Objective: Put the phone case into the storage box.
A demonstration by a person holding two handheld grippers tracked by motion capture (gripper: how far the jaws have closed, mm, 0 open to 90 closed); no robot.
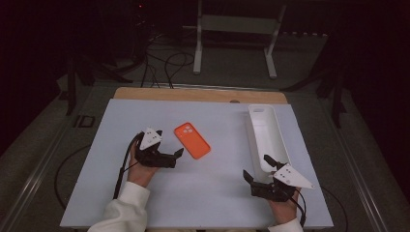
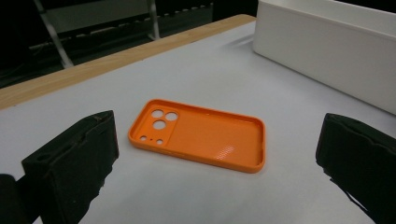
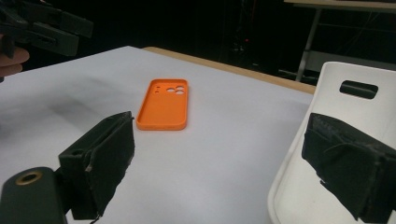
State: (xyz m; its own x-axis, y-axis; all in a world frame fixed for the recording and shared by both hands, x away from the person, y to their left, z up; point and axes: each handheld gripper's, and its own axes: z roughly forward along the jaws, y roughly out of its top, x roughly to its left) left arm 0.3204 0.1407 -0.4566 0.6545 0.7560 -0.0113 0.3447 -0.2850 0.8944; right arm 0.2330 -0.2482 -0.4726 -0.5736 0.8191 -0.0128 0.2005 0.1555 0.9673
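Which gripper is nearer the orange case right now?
The left gripper: its open jaws sit just beside the case, while the right gripper is by the white bin.

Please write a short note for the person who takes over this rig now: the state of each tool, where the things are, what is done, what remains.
Left tool: open, holding nothing, just left of the orange phone case and pointing at it.
Right tool: open, holding nothing, at the near end of the white tray.
The case lies flat on the white table, open side up, apart from the tray. I see nothing inside the tray.
Done: no grasp yet.
Left: probably grasp the case and put it in the tray.
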